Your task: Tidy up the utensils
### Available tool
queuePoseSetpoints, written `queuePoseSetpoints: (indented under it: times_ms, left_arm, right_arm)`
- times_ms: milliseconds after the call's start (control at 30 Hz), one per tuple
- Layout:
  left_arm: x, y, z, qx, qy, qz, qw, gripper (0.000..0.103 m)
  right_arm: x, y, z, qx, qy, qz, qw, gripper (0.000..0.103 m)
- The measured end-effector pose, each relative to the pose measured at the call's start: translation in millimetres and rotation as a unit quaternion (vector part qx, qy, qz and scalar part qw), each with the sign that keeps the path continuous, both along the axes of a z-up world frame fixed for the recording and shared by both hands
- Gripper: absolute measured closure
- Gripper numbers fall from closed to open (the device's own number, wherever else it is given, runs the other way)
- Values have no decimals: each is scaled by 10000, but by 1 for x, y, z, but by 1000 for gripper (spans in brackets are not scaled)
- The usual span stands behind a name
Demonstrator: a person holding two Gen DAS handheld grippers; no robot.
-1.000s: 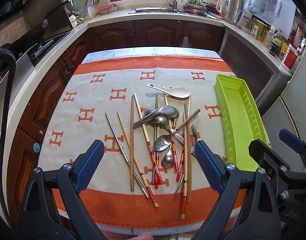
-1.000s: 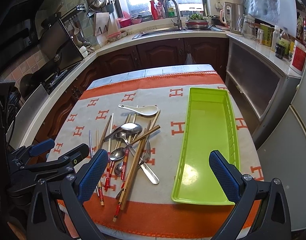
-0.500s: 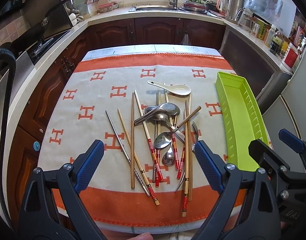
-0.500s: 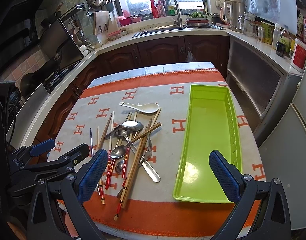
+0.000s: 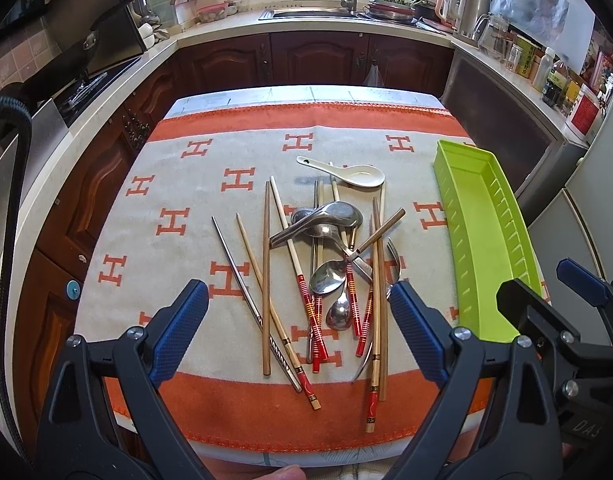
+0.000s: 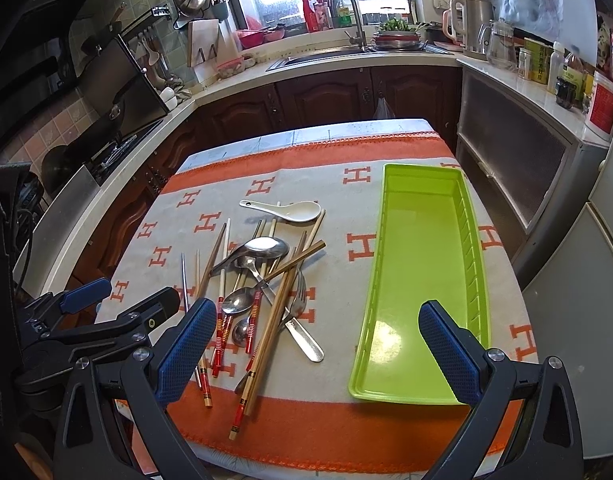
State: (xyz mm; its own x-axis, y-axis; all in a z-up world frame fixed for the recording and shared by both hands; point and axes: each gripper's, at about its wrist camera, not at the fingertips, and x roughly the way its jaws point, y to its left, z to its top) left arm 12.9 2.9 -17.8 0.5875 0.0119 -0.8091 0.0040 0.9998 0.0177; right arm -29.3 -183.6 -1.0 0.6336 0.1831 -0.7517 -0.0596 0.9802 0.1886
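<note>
A tangled pile of utensils (image 5: 326, 264) lies on the orange-and-cream cloth: wooden and red-banded chopsticks, metal spoons, a fork (image 6: 296, 308) and a white ceramic spoon (image 5: 354, 174) at the far end. To its right stands a long lime-green tray (image 6: 422, 280) with nothing in it. My left gripper (image 5: 298, 286) hovers open above the near end of the pile, holding nothing. Over the gap between pile and tray my right gripper (image 6: 317, 305) hangs open, also with nothing between its fingers.
The clothed table (image 5: 166, 208) sits in a U-shaped kitchen with dark cabinets (image 6: 314, 100) behind, a stove counter (image 6: 118, 148) to the left and a grey appliance (image 6: 518, 168) close on the right. A thumb (image 5: 282, 472) shows at the bottom edge.
Both views have shifted slightly, so the table sits a little higher in frame. The utensils and tray have not moved, and both grippers remain open.
</note>
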Motion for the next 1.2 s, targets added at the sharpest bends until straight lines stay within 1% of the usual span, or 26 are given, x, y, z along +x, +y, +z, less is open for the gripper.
queuePoseSetpoints:
  times_ms: [133,233,467,667,767,800,867,933,1000,1100,1200]
  left_arm:
    - [2,0,-2,-4,17,-19,10000,12]
    - [5,1,-3,9,20,-48,10000,12]
    - [15,5,-3,-23,39,-160,9999,12]
    - [29,21,1,-292,-112,-307,9990,12]
    - [42,36,1,-433,-60,-206,9988,14]
    - [49,43,1,-564,1,-143,9983,14]
    - [59,54,0,-665,70,33,9978,15]
    - [71,66,0,-611,133,215,9978,15]
    - [81,74,0,-540,148,189,9983,15]
    - [93,87,-1,-672,157,121,9975,15]
    - [106,99,-8,-655,249,260,9972,15]
  right_arm:
    - [5,-2,-2,76,62,52,9999,1]
    - [9,-1,-3,143,83,142,9998,6]
    - [26,1,-9,304,254,277,9988,6]
    - [51,1,-13,278,370,279,9985,6]
    - [70,6,-13,163,407,351,9984,8]
    - [77,8,-13,131,420,383,9983,13]
    - [92,12,-12,64,435,474,9979,19]
    - [109,16,-12,-23,457,476,9978,19]
    - [129,18,-14,-45,498,476,9976,21]
    - [157,25,-18,-68,600,550,9967,25]
    - [181,36,-25,-128,704,640,9954,27]
